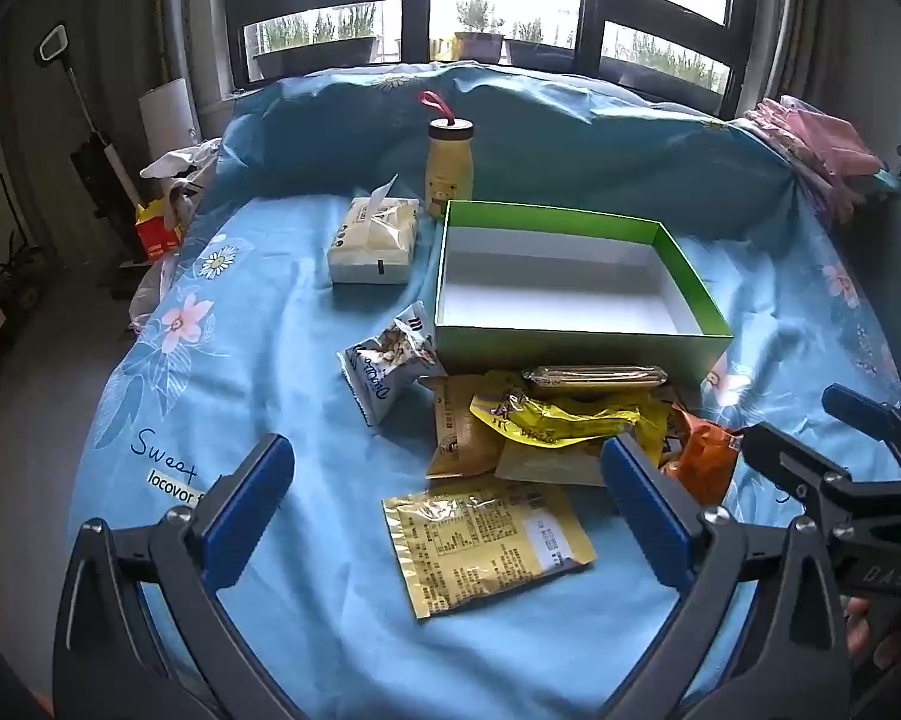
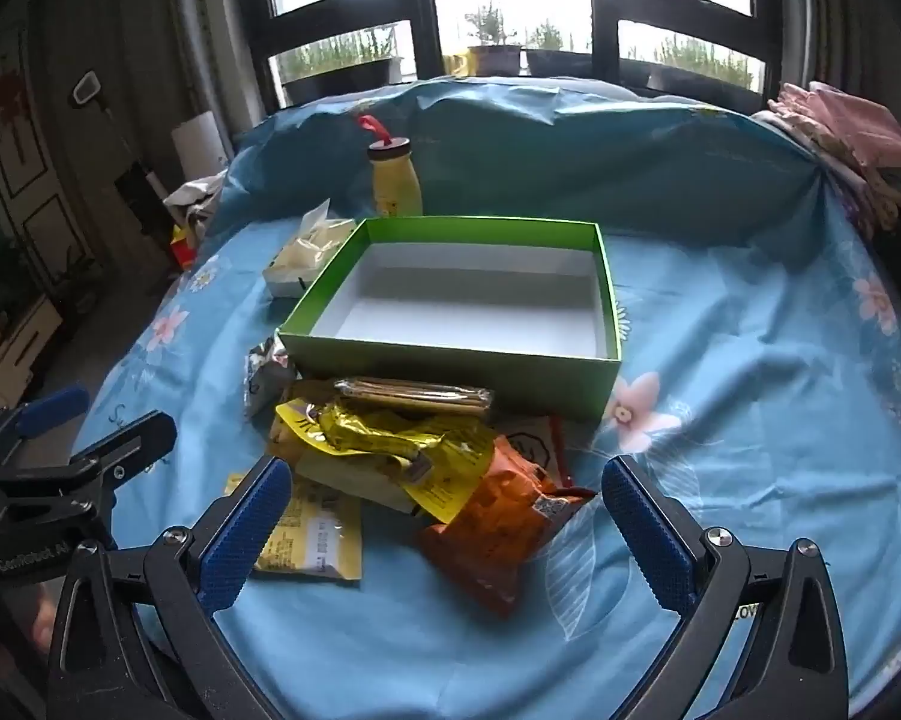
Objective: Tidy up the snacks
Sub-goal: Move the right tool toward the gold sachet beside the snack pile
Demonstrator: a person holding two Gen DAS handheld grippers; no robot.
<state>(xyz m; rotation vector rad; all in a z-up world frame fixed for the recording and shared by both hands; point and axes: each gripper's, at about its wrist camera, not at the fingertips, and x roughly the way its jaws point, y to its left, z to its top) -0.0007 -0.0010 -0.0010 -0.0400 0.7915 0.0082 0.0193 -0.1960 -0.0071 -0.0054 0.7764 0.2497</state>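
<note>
An empty green box [image 1: 576,342] [image 2: 450,363] with a white inside sits on the blue floral cloth. In front of it lies a pile of snacks: a flat gold packet [image 1: 486,543] [image 2: 312,534], a crumpled yellow wrapper [image 1: 552,417] [image 2: 384,438], an orange packet [image 1: 705,459] [image 2: 504,531], a clear cracker pack [image 1: 594,375] [image 2: 411,394] and a white nut bag [image 1: 390,363] [image 2: 267,369]. My left gripper [image 1: 447,489] is open above the gold packet. My right gripper [image 2: 447,507] is open over the orange packet. Both are empty.
A tissue pack [image 1: 375,240] [image 2: 306,252] and a yellow bottle [image 1: 449,165] [image 2: 395,180] stand behind the box at the left. Folded pink cloth [image 1: 822,150] [image 2: 852,132] lies at the far right. A window runs along the back. The cloth drops off at the left edge.
</note>
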